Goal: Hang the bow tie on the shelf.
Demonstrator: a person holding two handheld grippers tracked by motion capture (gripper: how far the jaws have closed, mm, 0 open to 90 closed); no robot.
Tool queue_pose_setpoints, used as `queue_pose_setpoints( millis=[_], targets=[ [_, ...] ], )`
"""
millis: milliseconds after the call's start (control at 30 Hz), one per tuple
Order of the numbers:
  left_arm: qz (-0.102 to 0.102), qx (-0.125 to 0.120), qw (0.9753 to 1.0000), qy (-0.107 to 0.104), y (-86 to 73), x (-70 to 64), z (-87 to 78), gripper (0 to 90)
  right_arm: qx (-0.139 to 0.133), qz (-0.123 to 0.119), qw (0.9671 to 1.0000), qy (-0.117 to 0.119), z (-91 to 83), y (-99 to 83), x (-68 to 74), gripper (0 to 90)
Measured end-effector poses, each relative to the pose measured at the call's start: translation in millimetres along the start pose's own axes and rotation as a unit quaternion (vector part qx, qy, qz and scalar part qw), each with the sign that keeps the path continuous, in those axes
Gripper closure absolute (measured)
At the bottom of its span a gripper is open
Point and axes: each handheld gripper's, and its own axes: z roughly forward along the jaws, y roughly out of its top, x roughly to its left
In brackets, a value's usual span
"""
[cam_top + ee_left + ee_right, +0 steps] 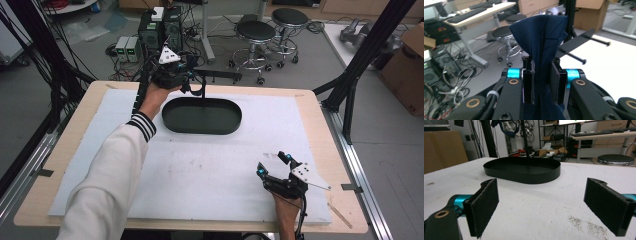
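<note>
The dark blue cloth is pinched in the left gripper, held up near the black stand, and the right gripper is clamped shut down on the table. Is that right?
Not quite: the right gripper is open, not shut. The right gripper view shows its jaws standing wide apart over the white table cover with nothing between them. The rest holds: the left gripper pinches the dark blue cloth near the black stand.

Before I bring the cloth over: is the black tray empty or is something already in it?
Empty. The black tray shows a bare dark floor in the high view and right gripper view; a thin post rises from it.
</note>
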Motion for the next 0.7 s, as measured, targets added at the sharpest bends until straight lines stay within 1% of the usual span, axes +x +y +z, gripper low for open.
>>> queue_pose_setpoints(
  millis=[67, 167, 267, 300, 467, 500, 600, 700],
  targets=[
    [-0.004, 0.002, 1.0, 0.006, -2.1, 1.8, 1.8, 75.7, 0.001, -0.001, 1.0, -0.001, 0.0, 0.1, 0.2, 11.7],
    [0.001, 0.006, 0.9999, 0.009, -4.4, 1.3, 4.7, 75.6, 0.0, 0.001, 1.0, 0.0, 0.0, 0.0, 0.1, 11.7],
    [-0.002, 0.002, 0.9999, 0.015, -4.4, 0.9, 5.9, 75.6, 0.0, 0.001, 1.0, -0.001, 0.0, 0.0, 0.1, 11.7],
    [0.0, 0.001, 0.9998, 0.018, -4.3, 0.8, 6.0, 75.5, 0.0, 0.0, 1.0, -0.001, 0.1, 0.0, 0.1, 11.7],
    [0.001, 0.016, 0.9996, 0.022, -7.4, 0.6, 7.5, 75.4, 0.0, 0.0, 1.0, -0.001, 0.1, 0.0, 0.0, 11.6],
    [-0.001, 0.013, 0.9997, 0.022, -7.8, -0.1, 7.9, 75.3, 0.0, 0.001, 1.0, -0.001, 0.0, 0.0, 0.1, 11.6],
    [0.005, 0.017, 0.9995, 0.025, -7.8, -1.2, 8.2, 75.3, 0.001, 0.0, 1.0, -0.002, 0.1, 0.1, 0.1, 11.6],
    [0.009, 0.022, 0.9991, 0.035, -8.2, -0.6, 8.4, 75.1, 0.001, -0.001, 1.0, -0.001, 0.0, 0.1, 0.1, 11.7]
  ],
)
